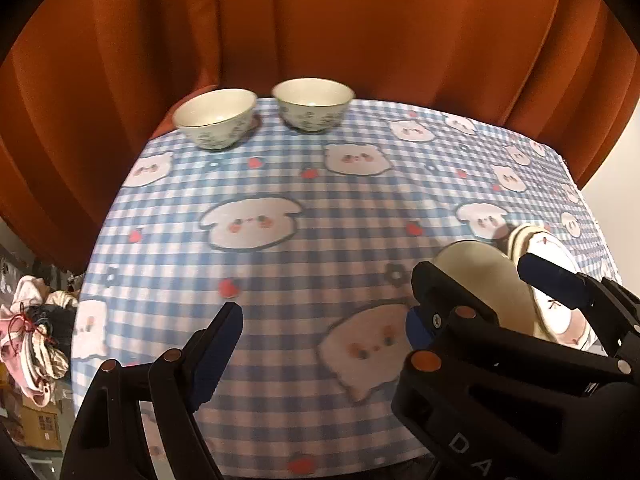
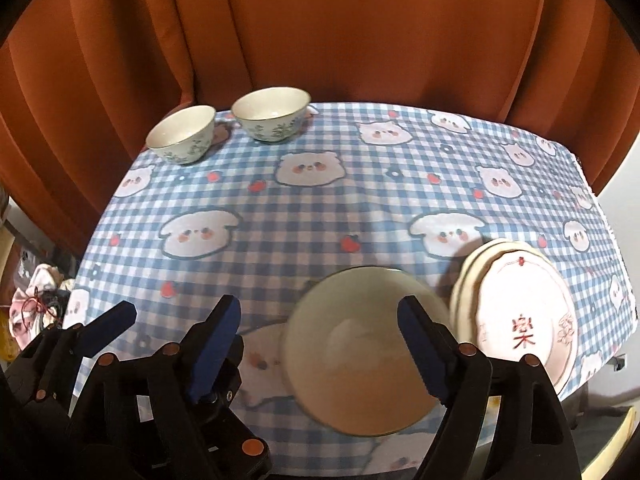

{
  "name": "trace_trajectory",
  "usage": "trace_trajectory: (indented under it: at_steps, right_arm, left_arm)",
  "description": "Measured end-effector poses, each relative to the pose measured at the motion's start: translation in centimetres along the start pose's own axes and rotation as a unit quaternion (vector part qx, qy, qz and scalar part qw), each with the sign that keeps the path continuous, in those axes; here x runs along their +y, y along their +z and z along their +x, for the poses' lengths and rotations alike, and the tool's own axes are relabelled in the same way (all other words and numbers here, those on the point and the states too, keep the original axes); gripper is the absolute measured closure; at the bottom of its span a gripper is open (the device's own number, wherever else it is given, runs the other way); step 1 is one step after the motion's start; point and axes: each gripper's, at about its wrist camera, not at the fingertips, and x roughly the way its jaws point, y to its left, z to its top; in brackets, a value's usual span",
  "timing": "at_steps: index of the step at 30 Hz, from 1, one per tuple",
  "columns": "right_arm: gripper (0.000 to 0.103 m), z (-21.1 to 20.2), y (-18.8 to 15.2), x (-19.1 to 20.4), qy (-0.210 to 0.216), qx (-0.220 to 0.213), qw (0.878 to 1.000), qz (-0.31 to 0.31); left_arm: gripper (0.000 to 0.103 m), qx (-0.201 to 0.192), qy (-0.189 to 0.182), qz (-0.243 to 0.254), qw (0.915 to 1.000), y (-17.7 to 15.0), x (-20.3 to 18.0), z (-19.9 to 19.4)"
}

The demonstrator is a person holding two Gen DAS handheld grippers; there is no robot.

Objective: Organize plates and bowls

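While both tools stand wide with nothing between the pads, the step in hand appears to be picking the next piece to gather.

Left wrist view: the left gripper (image 1: 320,344) is open and empty over the checked tablecloth (image 1: 304,240). Two patterned bowls (image 1: 216,118) (image 1: 314,104) sit side by side far ahead of its fingers, just short of the orange curtain (image 1: 320,28). A sound approach would straddle one rim, keeping clear of the neighbouring bowl. The right gripper (image 1: 468,292) crosses in from the right and hides much of the plain bowl (image 1: 480,276).

Right wrist view: the plain bowl (image 2: 360,344) lies directly under the open fingers, blurred, untouched as far as can be seen. The stacked plates (image 2: 524,312) sit just right of it; their count is unclear, and the near edge is cut off.
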Motion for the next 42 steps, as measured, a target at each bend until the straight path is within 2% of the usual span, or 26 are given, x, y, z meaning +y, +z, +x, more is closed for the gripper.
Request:
trace_trajectory:
  at_steps: [8,13,24,33,37,40,42]
  right_arm:
    - [0.018,-0.2,-0.3,5.0,0.005,-0.017,1.0,0.007]
    - [0.018,0.4,0.7,7.5,0.021,-0.024,0.999,0.002]
    - [0.018,3.0,6.3,10.2,0.024,-0.026,0.999,-0.01]
    - [0.018,7.4,12.0,11.5,0.043,-0.029,0.999,-0.017]
    - [0.018,9.5,14.6,12.2,0.048,-0.028,0.998,-0.019]
    - [0.019,11.6,16.5,12.6,0.057,-0.023,0.998,-0.017]
    - [0.025,13.1,17.6,12.9,0.059,-0.017,0.998,-0.016]
  left_arm:
    - [0.018,-0.02,0.012,0.008,0.9997,0.0,4.6,-0.8]
    - [0.018,-0.027,0.015,0.005,0.9995,1.5,7.0,-0.7]
    - [0.018,-0.034,0.024,-0.014,0.999,6.6,10.0,2.0]
    - [0.018,-0.039,0.056,-0.028,0.9973,12.0,12.1,5.3]
    - [0.022,-0.038,0.071,-0.034,0.9962,14.3,13.1,7.2]
    - [0.031,-0.029,0.086,-0.04,0.9951,15.9,13.8,9.0]
    - [0.032,-0.024,0.092,-0.045,0.9944,16.8,14.4,10.1]
